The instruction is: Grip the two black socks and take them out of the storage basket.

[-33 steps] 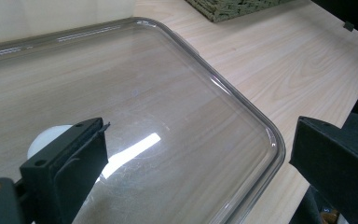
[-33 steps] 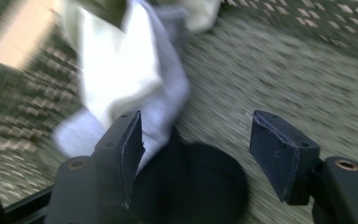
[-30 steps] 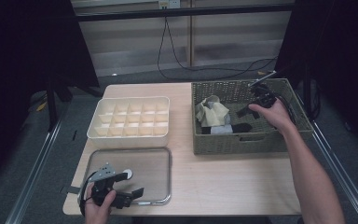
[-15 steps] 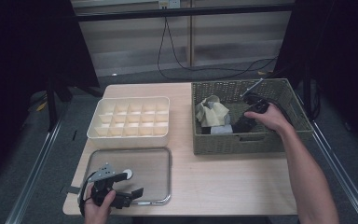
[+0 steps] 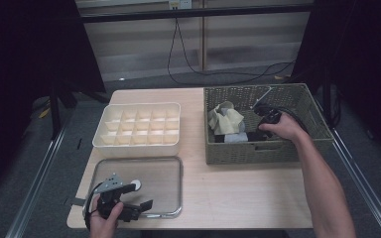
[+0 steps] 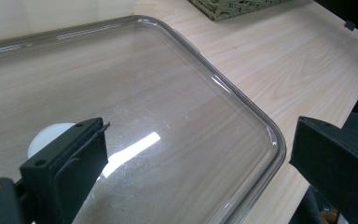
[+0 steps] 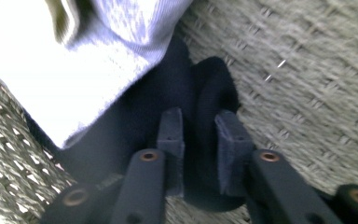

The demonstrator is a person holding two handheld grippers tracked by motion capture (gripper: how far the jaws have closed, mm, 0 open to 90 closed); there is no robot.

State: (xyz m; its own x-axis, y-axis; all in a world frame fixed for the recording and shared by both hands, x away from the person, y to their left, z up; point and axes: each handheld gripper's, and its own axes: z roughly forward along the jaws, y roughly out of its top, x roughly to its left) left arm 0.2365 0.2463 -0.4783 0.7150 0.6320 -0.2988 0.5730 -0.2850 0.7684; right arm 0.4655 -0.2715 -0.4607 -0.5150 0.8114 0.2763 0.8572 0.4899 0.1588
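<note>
Left gripper (image 5: 129, 204): near left, resting at the near edge of the clear tray (image 5: 173, 168), jaws spread wide, nothing between them.
Clear tray: one, flat on the tabletop (image 5: 238, 193); one small white round piece (image 6: 51, 137) lying on it beside the left jaw.
Divided box (image 5: 138, 125): one, cream, just beyond the tray, many small compartments, all looking bare from the high view.
Right gripper (image 7: 199, 135): right side, reaching down into the wicker basket (image 5: 258, 151); jaws clamped on a fold of dark cloth (image 7: 205, 98) on the basket floor.
Dark cloth: one piece, inside the basket near its front wall, partly under a white-and-blue cloth (image 7: 74, 60).
Basket contents: one tan crumpled cloth (image 5: 225, 119), one pale folded piece (image 5: 235, 137), the dark cloth; three counted, more possibly hidden.
Grippers: two.
Progress: early by the look of it; dark cloth gripped but not lifted clear, compartments unfilled.
Left to do: likely lifting the cloth out and setting it down outside the basket; destination not clear.
</note>
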